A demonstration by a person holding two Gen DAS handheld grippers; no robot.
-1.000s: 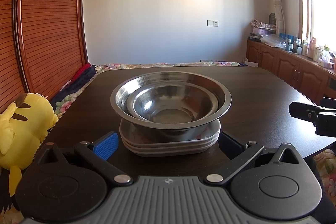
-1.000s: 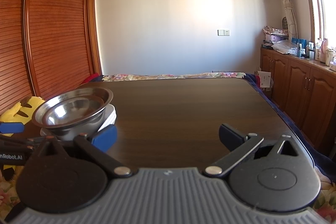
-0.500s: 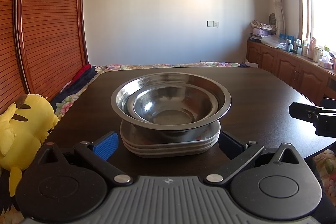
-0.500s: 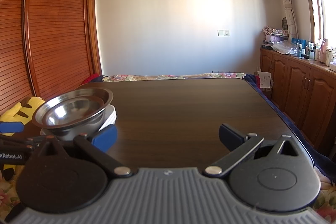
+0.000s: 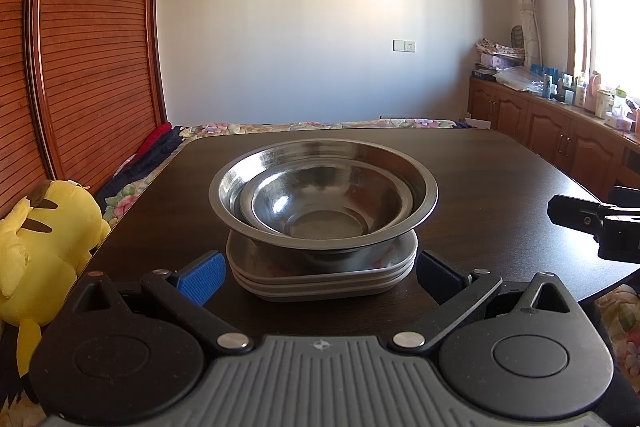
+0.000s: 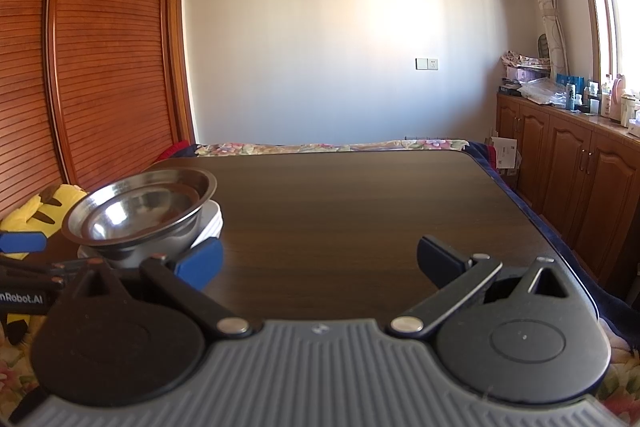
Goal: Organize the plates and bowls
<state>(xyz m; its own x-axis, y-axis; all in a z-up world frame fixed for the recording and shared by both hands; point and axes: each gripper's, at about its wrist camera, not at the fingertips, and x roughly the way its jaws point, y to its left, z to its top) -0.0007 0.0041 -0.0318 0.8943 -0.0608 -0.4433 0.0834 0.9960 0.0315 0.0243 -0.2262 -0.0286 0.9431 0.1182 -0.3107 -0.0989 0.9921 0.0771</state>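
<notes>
Straight ahead of the left gripper [image 5: 320,277], between its spread fingers, a stack of plates [image 5: 320,277] sits on the table [image 5: 480,179]. A large bowl [image 5: 424,187] rests on the stack, with a smaller bowl [image 5: 320,211] nested inside it. From the right gripper [image 6: 320,263], the stack lies ahead to the left; bare table lies straight ahead. A plush toy [image 5: 44,247] lies off the table's left edge.

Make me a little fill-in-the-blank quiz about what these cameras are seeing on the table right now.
1. The small steel bowl sits inside the ____ steel bowl.
2. Both bowls rest on a stack of ____.
3. Beside the table lies a ____ plush toy.
4. The left gripper and the right gripper are both ____.

Missing words: large; plates; yellow; open
</notes>
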